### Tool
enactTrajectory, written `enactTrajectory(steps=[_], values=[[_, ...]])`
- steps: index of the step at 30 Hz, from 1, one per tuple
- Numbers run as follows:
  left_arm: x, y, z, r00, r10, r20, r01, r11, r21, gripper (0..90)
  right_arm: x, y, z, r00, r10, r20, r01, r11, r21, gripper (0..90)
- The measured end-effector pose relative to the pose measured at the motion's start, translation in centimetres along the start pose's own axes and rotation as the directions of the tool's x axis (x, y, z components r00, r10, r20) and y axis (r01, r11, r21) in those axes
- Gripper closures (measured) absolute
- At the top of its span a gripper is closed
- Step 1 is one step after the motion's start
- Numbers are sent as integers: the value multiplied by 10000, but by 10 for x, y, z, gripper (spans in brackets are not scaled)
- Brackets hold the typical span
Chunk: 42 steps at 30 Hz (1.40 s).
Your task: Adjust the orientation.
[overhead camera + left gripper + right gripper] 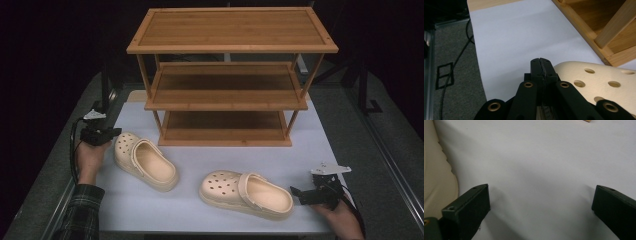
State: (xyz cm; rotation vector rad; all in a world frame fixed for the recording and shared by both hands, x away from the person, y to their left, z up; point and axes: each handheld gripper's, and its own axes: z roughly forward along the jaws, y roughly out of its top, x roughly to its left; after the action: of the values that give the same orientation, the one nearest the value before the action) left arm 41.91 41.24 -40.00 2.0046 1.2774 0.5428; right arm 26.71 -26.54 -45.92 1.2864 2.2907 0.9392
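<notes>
Two cream clogs on the white mat, in front of a three-tier wooden rack (pixel 231 75) at upper centre of the high view.

Left clog (pixel 145 160) sits centre-left, long axis diagonal: toe up-left, heel opening down-right. Left gripper (pixel 112 133) is at the left edge, just beside that toe, tips pointing right at it. Its jaws are pressed together with nothing between them; in the left gripper view the holed toe cap (pixel 599 82) sits right of the shut tips, close by, contact not clear.

Right clog (pixel 245 194) lies lower centre, long axis near horizontal: toe left, heel right. Right gripper (pixel 296 192) is at lower right, just beside the heel, pointing left along the clog's axis. Jaws spread wide, empty; the right gripper view shows the cream heel rim (pixel 436 180) at its left edge, outside the jaw gap.

Judgement: each hand is nearer its own clog. Right looks readier, open and lined up with the heel; left must open first.
</notes>
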Motion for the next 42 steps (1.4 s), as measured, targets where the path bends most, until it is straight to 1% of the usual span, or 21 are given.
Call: enactTrajectory(steps=[1, 6, 13, 16, 17, 18, 19, 23, 25, 27, 28, 29, 31, 32, 33, 35, 36, 38, 40, 41, 42], values=[[-1, 0, 0, 9999, 79, 70, -79, 10000, 5, 900, 0, 0, 0, 10000, 1, -1, -1, 10000, 2, 14], [-6, 1, 1, 9995, 168, 266, -167, 9999, -37, 900, 0, 0, 0, 10000, -3, -1, 3, 10000, 2, 13], [-21, -1, 1, 9973, 361, 645, -357, 9993, -70, 900, 0, 0, 0, 10000, -1, -3, 1, 10000, 9, 13], [-29, -2, 0, 9945, 572, 876, -570, 9984, -53, 900, 0, 0, 0, 10000, -1, -2, 1, 10000, 14, 13], [-29, -2, 0, 9945, 572, 876, -570, 9984, -53, 900, 0, 0, 0, 10000, -1, -2, 1, 10000, 14, 13], [-34, -3, -1, 9923, 663, 1043, -660, 9978, -72, 900, 0, 0, 0, 10000, 4, -6, -4, 10000, 13, 13], [-34, -3, -1, 9923, 663, 1043, -660, 9978, -72, 900, 0, 0, 0, 10000, 4, -6, -4, 10000, 13, 13], [-42, -2, 1, 9881, 817, 1303, -807, 9967, -129, 900, 0, 0, 0, 10000, 27, -14, -27, 10000, 31, 13], [-46, -1, 2, 9851, 961, 1428, -961, 9953, -70, 900, 0, 0, 0, 10000, 29, -17, -29, 10000, 36, 13], [-49, -1, 3, 9841, 984, 1477, -979, 9951, -102, 900, 0, 0, 0, 10000, 29, -18, -29, 10000, 39, 13], [-52, -1, 3, 9807, 1014, 1669, -1009, 9948, -113, 900, 0, 0, 0, 10000, 26, -15, -26, 10000, 42, 13], [-52, -1, 3, 9807, 1014, 1669, -1009, 9948, -113, 900, 0, 0, 0, 10000, 26, -15, -26, 10000, 42, 13], [-56, 0, 5, 9791, 1081, 1722, -1077, 9941, -116, 900, 0, 0, 0, 10000, 31, -17, -30, 10000, 39, 13], [-57, 1, 5, 9773, 1175, 1761, -1178, 9930, -89, 900, 0, 0, 0, 10000, 32, -19, -32, 10000, 39, 13], [-58, 1, 5, 9771, 1179, 1774, -1181, 9930, -91, 900, 0, 0, 0, 10000, 31, -18, -31, 10000, 40, 13], [-62, 1, 6, 9737, 1115, 1988, -1121, 9937, -82, 900, 0, 0, 0, 10000, 29, -18, -29, 10000, 37, 13], [-62, 1, 6, 9737, 1115, 1988, -1121, 9937, -82, 900, 0, 0, 0, 10000, 29, -18, -29, 10000, 37, 13], [-68, 0, 6, 9704, 1148, 2125, -1148, 9933, -125, 900, 0, 0, 0, 10000, 30, -18, -30, 10000, 41, 13], [-71, -1, 7, 9669, 1210, 2246, -1196, 9926, -197, 900, 0, 0, 0, 10000, 30, -18, -30, 10000, 39, 13], [-71, -1, 7, 9669, 1210, 2246, -1196, 9926, -197, 900, 0, 0, 0, 10000, 30, -18, -30, 10000, 39, 13], [-75, -2, 6, 9656, 1209, 2301, -1197, 9926, -195, 900, 0, 0, 0, 10000, 28, -15, -28, 10000, 42, 13]])
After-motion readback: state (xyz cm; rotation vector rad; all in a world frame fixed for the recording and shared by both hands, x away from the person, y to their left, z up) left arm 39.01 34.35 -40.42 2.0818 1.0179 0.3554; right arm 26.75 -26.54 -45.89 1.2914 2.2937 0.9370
